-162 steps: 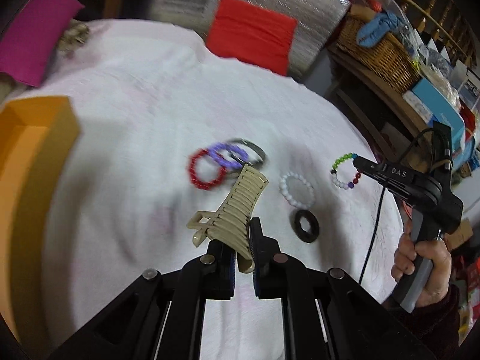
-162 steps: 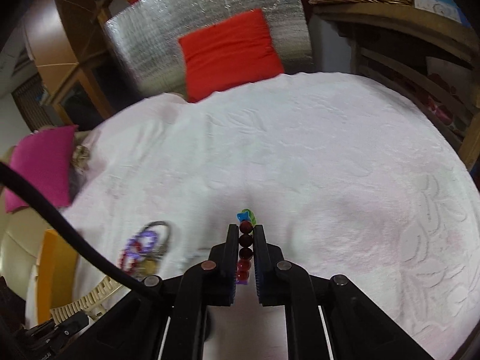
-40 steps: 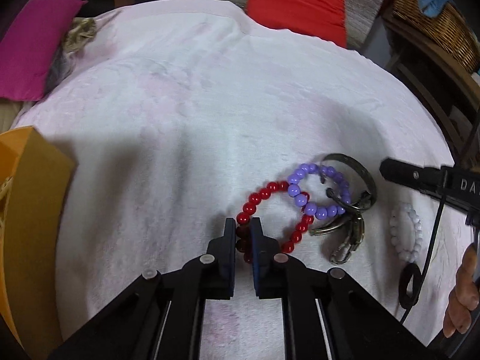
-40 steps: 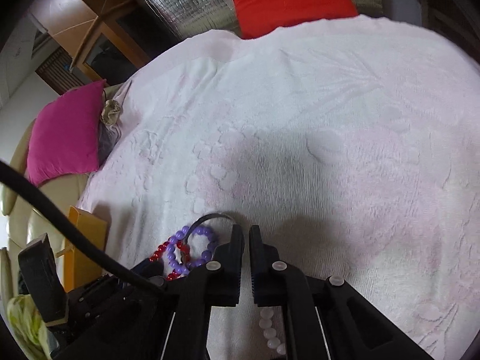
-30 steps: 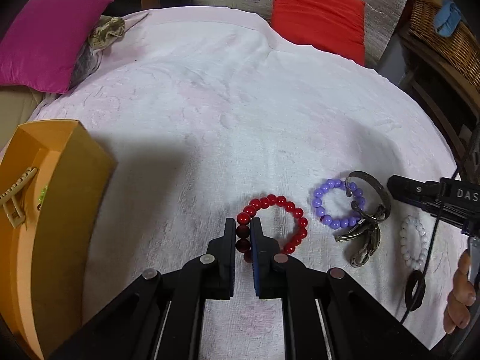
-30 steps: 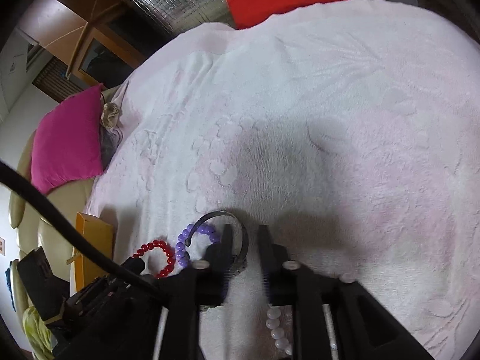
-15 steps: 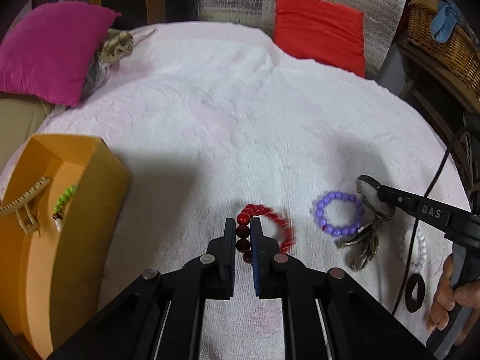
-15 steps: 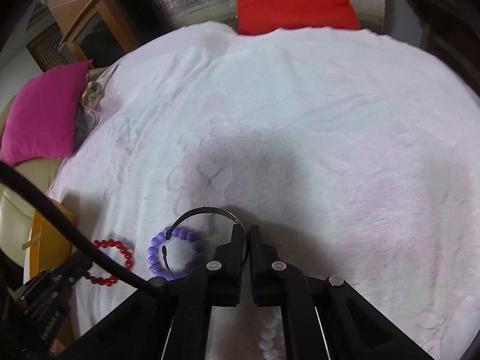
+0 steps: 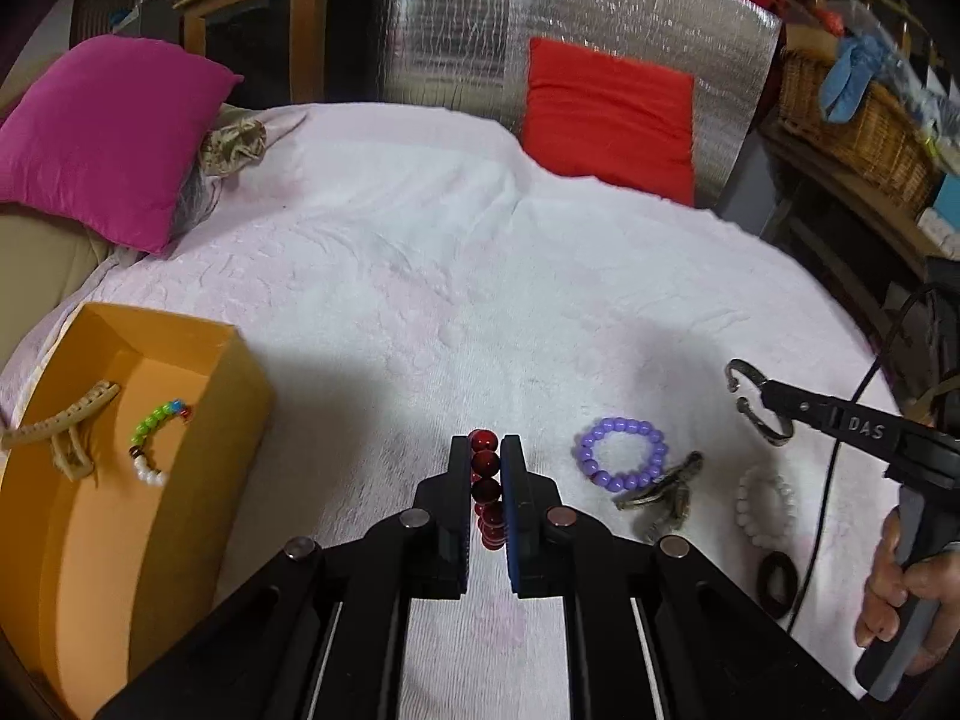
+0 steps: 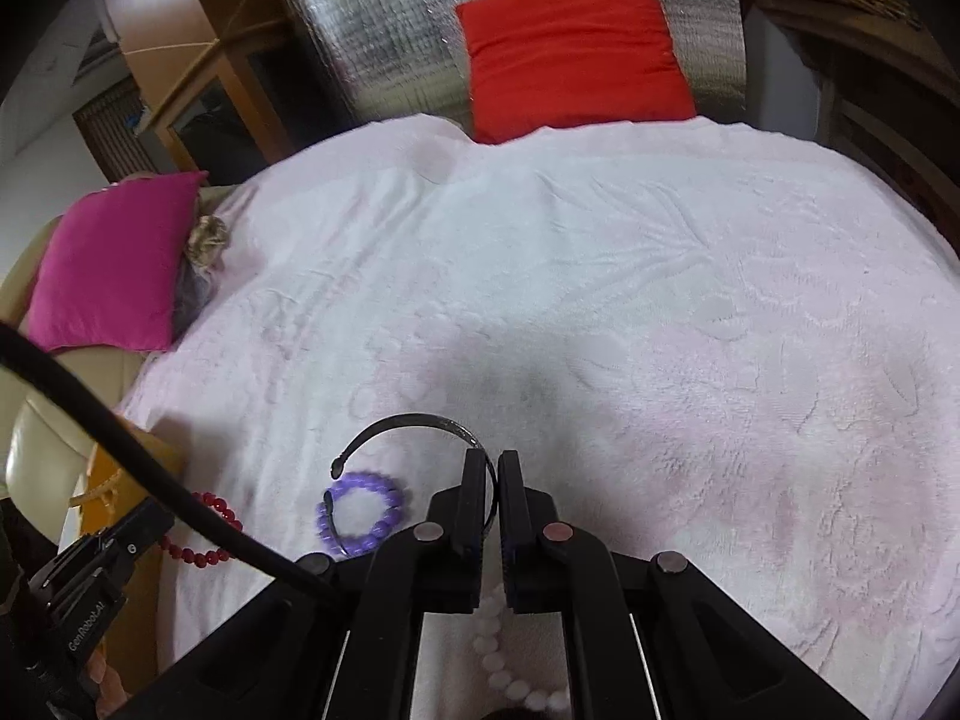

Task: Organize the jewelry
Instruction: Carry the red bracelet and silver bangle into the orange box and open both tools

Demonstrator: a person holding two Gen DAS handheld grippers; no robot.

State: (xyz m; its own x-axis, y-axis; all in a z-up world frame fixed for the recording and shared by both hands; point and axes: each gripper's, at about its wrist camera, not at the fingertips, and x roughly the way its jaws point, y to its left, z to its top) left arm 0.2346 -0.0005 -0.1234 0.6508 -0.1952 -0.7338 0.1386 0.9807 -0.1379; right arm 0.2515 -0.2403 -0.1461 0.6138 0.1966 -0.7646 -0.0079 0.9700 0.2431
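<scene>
Red bead bracelet (image 9: 485,498), a ring of glossy round beads on what is probably an elastic cord, pinched edge-on between the narrow-set jaws of the left gripper (image 9: 486,480) and lifted clear of the pale pink textured bedspread (image 9: 420,276); most of its loop hangs out of sight behind the fingers in the left wrist view, while the right wrist view shows its loose part dangling near the gripper body. Judged light, limp as a whole and smooth-surfaced: a grip across two or three beads, as here, should hold, though round beads may roll or slip between flat pads if the clamp loosens. To the right, the right gripper (image 10: 491,480) has its jaws closed on a dark, thin open metal bangle (image 10: 414,426), stiff and springy by appearance, held at one side of its arc with the open ends free in the air. Lying on the bedspread between and below the two tools are a purple bead bracelet (image 9: 621,454), a dark metal clasp-like piece (image 9: 660,489) just beside it, a white bead bracelet (image 9: 768,501) and a small black ring (image 9: 778,583) nearer the right edge. At near left stands an open orange cardboard box (image 9: 234,396), which already holds a beige claw hair clip (image 9: 60,426) and a multicoloured bead bracelet (image 9: 153,432); it is the likely destination for both held pieces. Farther off lie a magenta cushion (image 9: 102,138) at left and a red cushion (image 9: 606,114) against a silver quilted panel (image 9: 456,36).
</scene>
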